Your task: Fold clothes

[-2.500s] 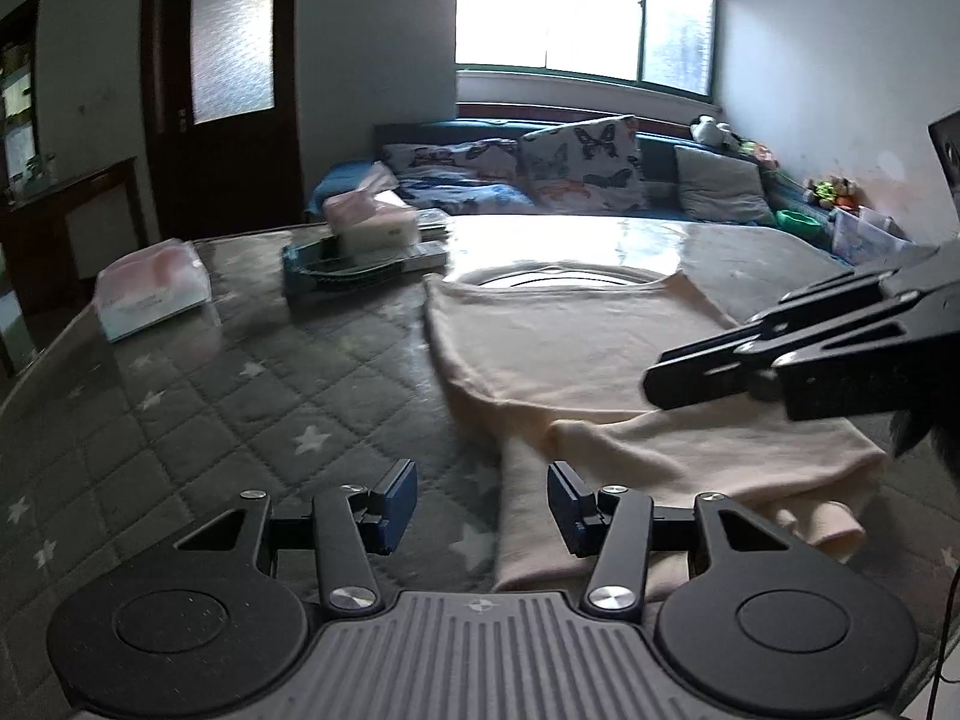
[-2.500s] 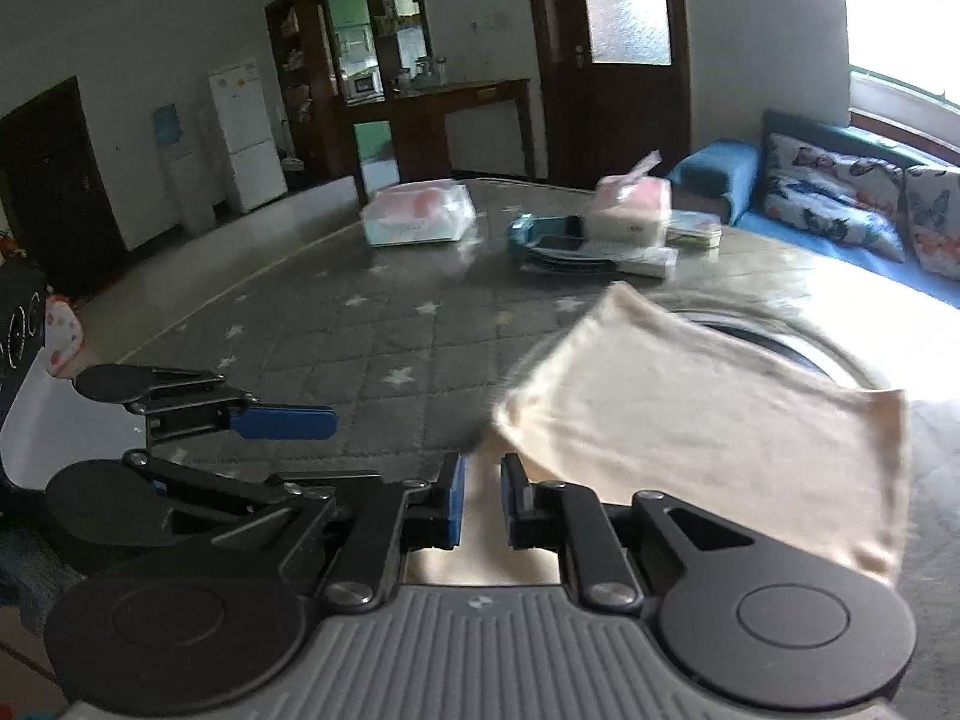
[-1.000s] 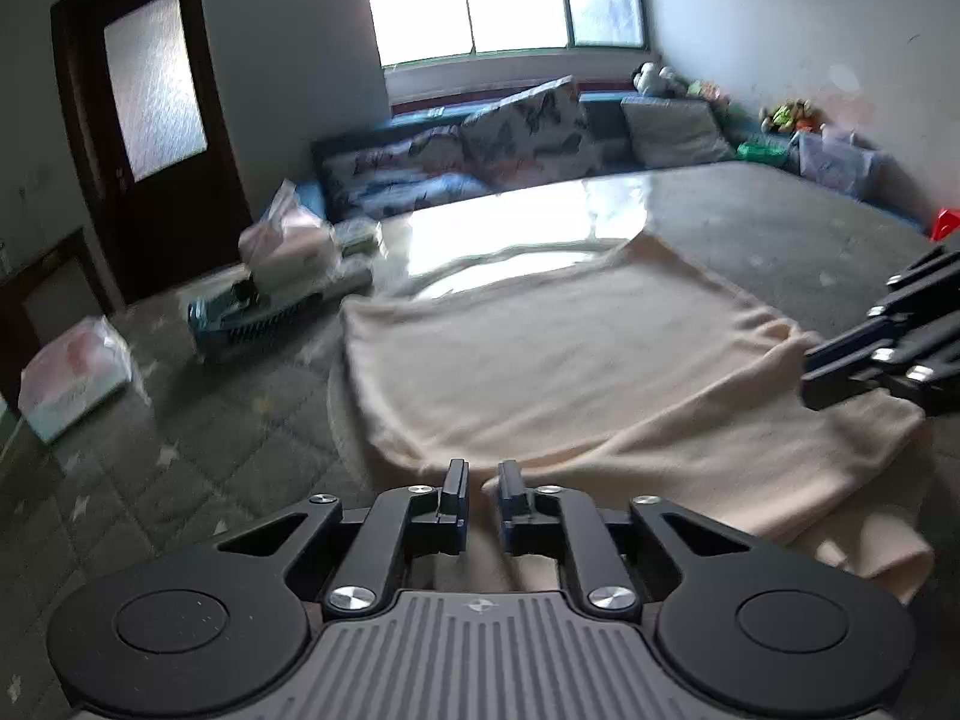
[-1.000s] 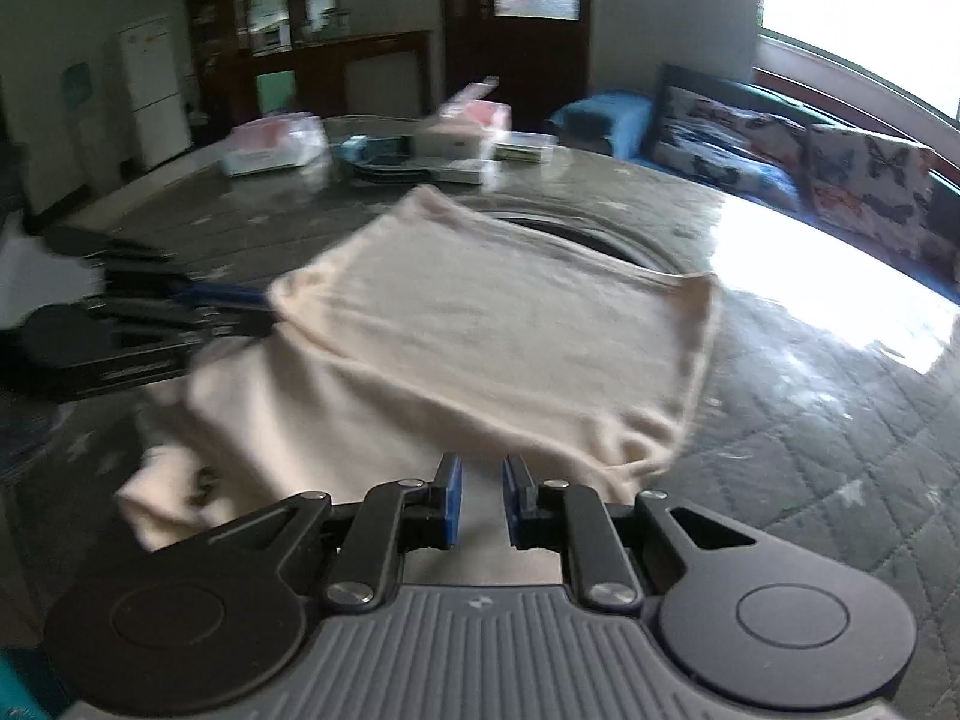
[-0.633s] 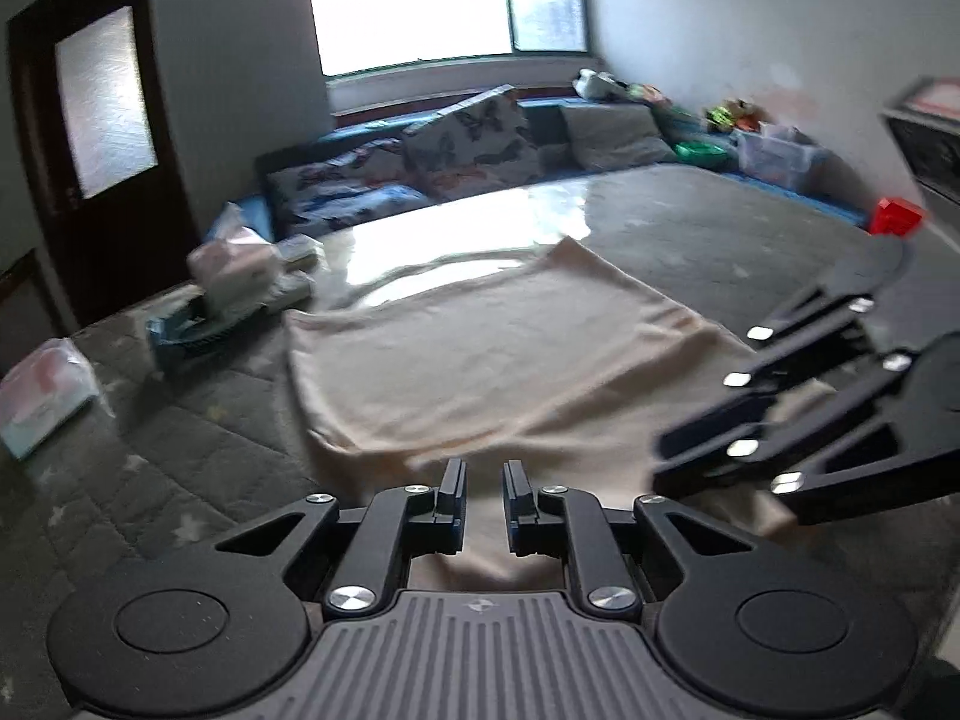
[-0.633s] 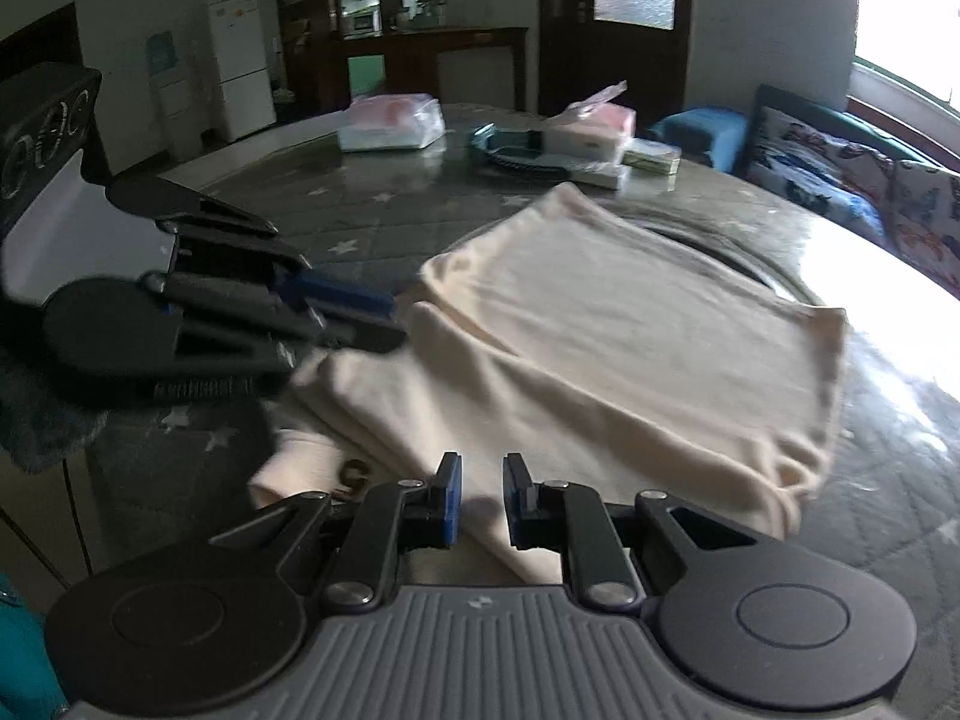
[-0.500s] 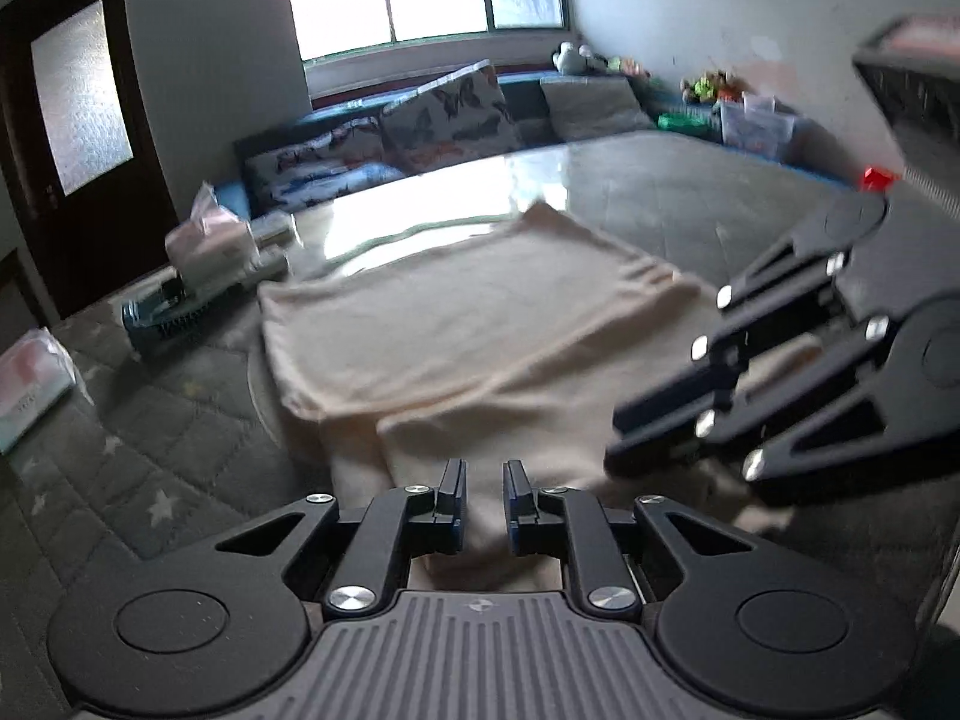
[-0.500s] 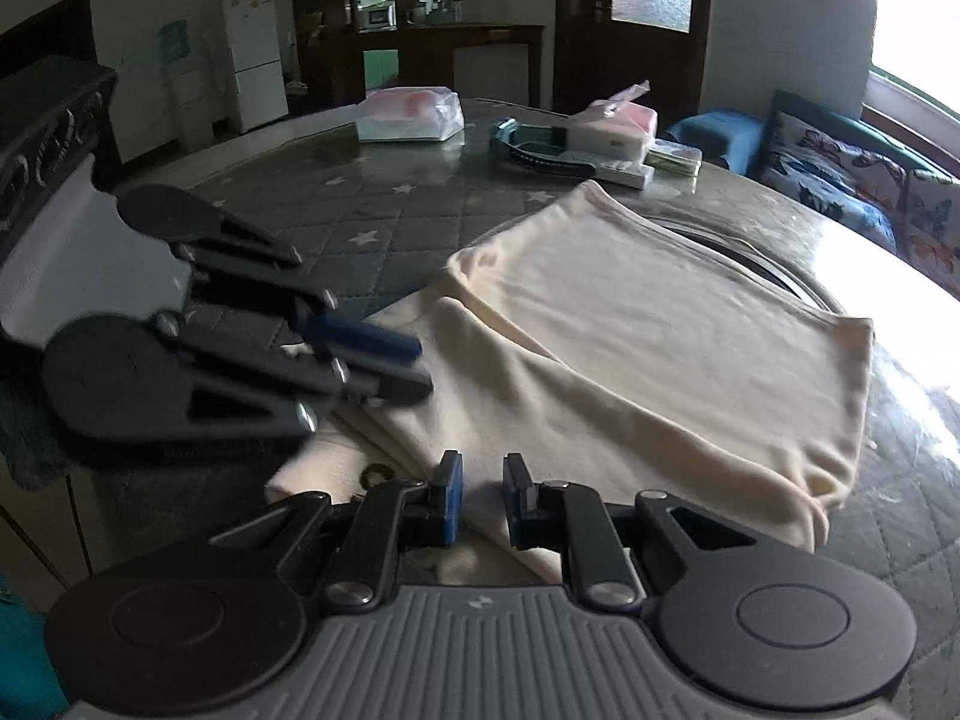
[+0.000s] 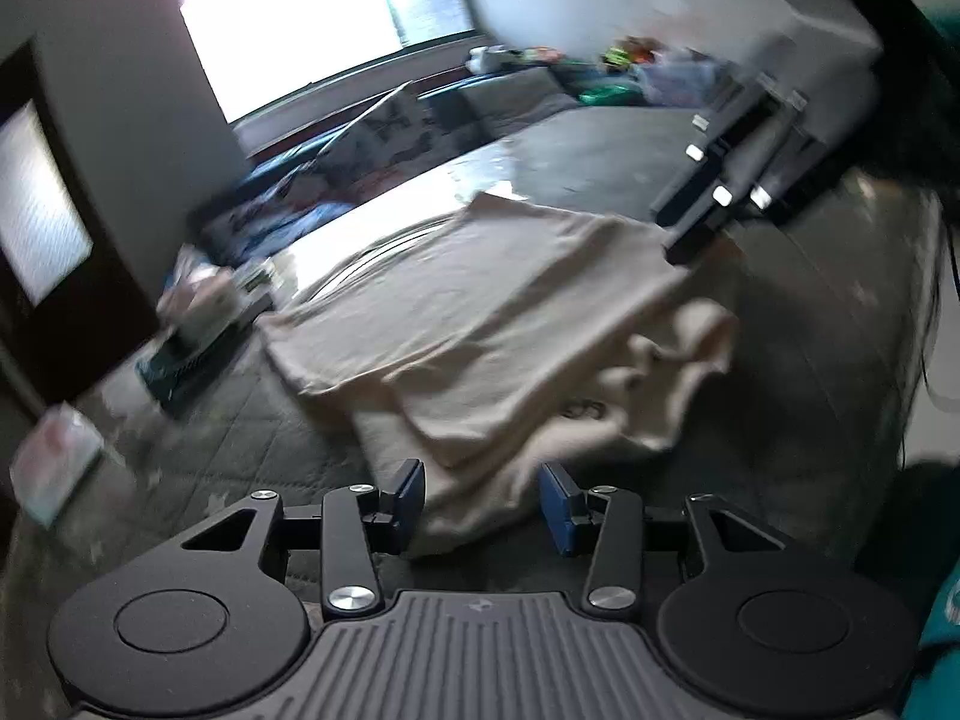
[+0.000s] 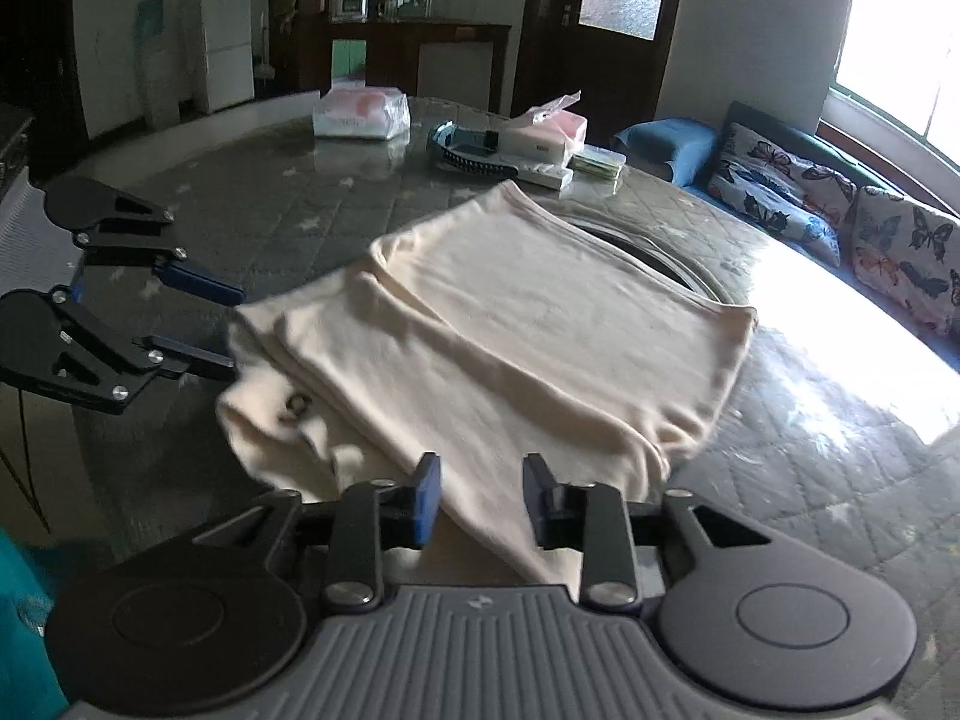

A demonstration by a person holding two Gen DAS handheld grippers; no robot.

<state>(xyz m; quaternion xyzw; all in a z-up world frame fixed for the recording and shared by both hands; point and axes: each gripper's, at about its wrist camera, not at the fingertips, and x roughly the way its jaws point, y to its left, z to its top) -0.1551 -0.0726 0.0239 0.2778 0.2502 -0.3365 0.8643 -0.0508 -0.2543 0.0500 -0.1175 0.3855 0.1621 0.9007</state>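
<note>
Left wrist view: blurred. Left gripper low over the near edge of the table, jaws opening, blue pads spread clear of the cream garment whose folded near edge lies between them. Garment folded over itself, rumpled toward the right. Right gripper at the garment's far right corner.

Right wrist view: right gripper jaws opening, pads apart, garment edge between them, not pinched. Garment near the table's near edge, collar end bunched left. Left gripper beside that end, fingers spread. Tissue packs at the far edge.
</note>
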